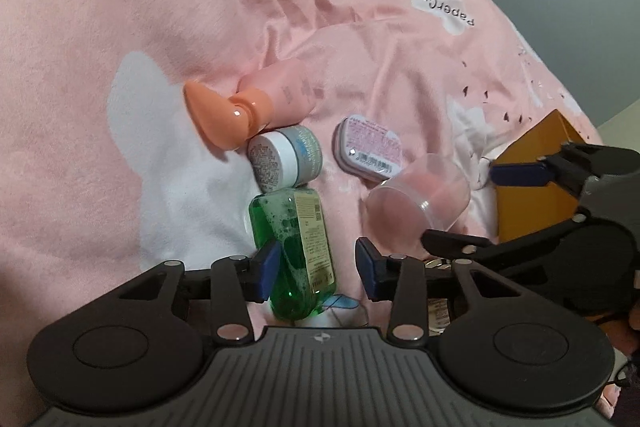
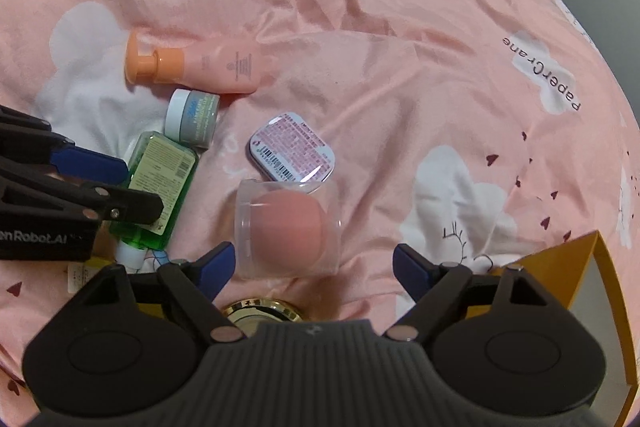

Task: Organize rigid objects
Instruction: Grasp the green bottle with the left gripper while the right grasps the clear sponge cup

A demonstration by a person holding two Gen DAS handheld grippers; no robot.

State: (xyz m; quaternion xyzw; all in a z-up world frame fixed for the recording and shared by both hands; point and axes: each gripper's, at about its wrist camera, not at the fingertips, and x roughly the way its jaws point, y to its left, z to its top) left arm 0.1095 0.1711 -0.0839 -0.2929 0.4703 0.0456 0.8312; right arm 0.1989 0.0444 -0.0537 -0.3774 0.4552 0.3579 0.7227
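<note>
Green bottle [image 1: 298, 247] lies between the left gripper [image 1: 318, 269] fingers, which stand apart; one pad seems to touch it. The clear cup [image 2: 286, 229] lies between the right gripper [image 2: 314, 265] fingers, spread wide, on the pink blanket [image 2: 360, 47].
</note>
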